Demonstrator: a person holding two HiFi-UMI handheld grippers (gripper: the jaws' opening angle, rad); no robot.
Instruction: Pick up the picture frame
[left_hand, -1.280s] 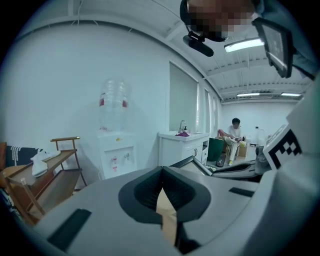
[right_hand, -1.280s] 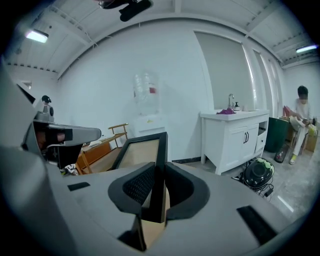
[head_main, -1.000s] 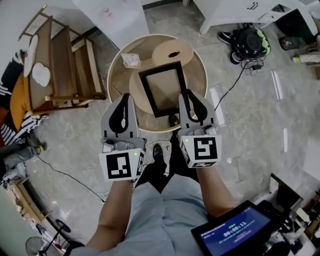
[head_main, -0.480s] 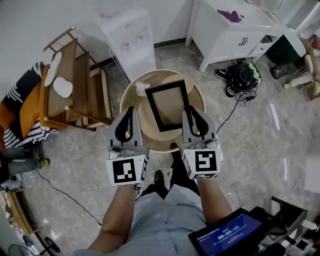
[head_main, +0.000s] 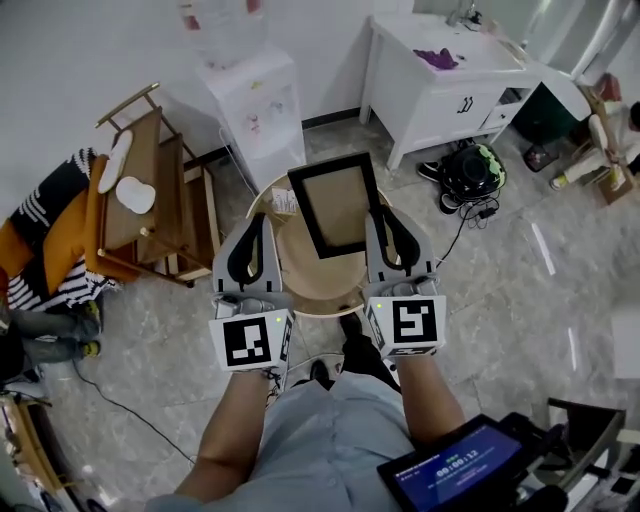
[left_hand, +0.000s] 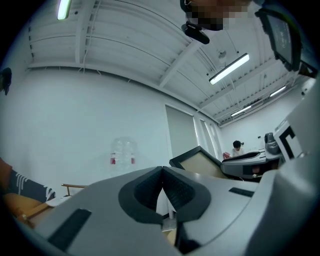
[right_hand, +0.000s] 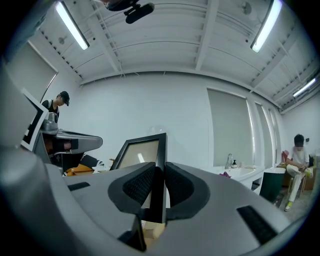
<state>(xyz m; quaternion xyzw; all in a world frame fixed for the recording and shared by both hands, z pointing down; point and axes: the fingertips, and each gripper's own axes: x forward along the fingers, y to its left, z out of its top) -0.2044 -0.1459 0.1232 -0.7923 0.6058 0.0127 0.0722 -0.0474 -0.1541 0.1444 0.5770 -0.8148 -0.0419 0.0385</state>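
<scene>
The picture frame, black-edged with a tan backing, is held upright above the round wooden bench. The right gripper has its jaws clamped on the frame's right edge. The left gripper has its jaws pressed together, empty. The print on a small card on the bench is too small to read.

We lose much of the table under the frame; the tablet is cut off below.
</scene>
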